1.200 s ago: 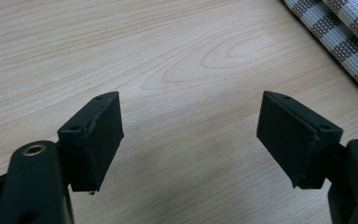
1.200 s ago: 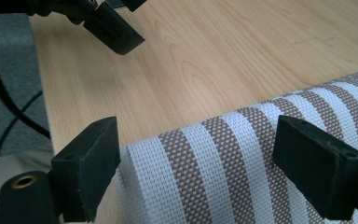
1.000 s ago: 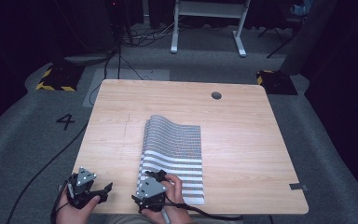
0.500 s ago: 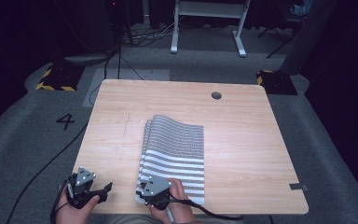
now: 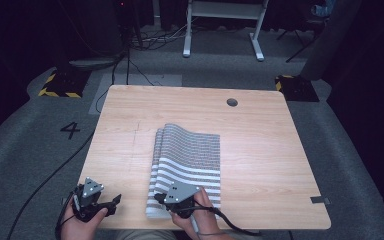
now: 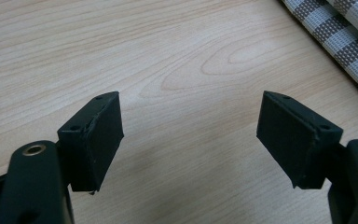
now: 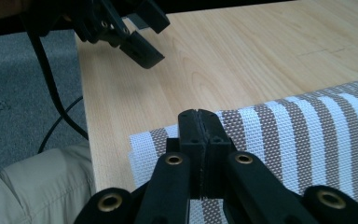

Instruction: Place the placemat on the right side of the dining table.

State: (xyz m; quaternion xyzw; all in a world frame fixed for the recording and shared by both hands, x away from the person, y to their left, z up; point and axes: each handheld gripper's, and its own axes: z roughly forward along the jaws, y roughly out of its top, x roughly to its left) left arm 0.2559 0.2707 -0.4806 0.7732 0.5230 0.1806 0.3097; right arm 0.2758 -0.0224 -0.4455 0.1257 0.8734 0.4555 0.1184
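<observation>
A: High view first. Where's the cloth [image 5: 189,165]?

B: In the middle of the table [image 5: 260,145], striped, folded into a long strip. Its long axis runs from the near edge away toward the far side. The right gripper [image 5: 166,201] sits on the near left corner of it; the left gripper [image 5: 114,202] is off to the side over bare wood, well apart from the cloth. So the right hand is the nearer one by far.

A: Left gripper view?

B: Its jaws stand wide apart with only wood grain between them, nothing touched. The cloth's edge shows at the top right corner [image 6: 340,32], so the cloth lies ahead and to that gripper's right.

A: And the right gripper view?

B: The right gripper [image 7: 199,123] has just been closing, and the two pads now meet face to face. They sit at the cloth's corner [image 7: 279,140], and I judge they pinch its top layer. The strip stretches off to the right. The left gripper [image 7: 140,44] hangs spread wide beyond it.

A: So the lift hinges on that corner.

B: I'd say so, peeling along the long axis.
</observation>
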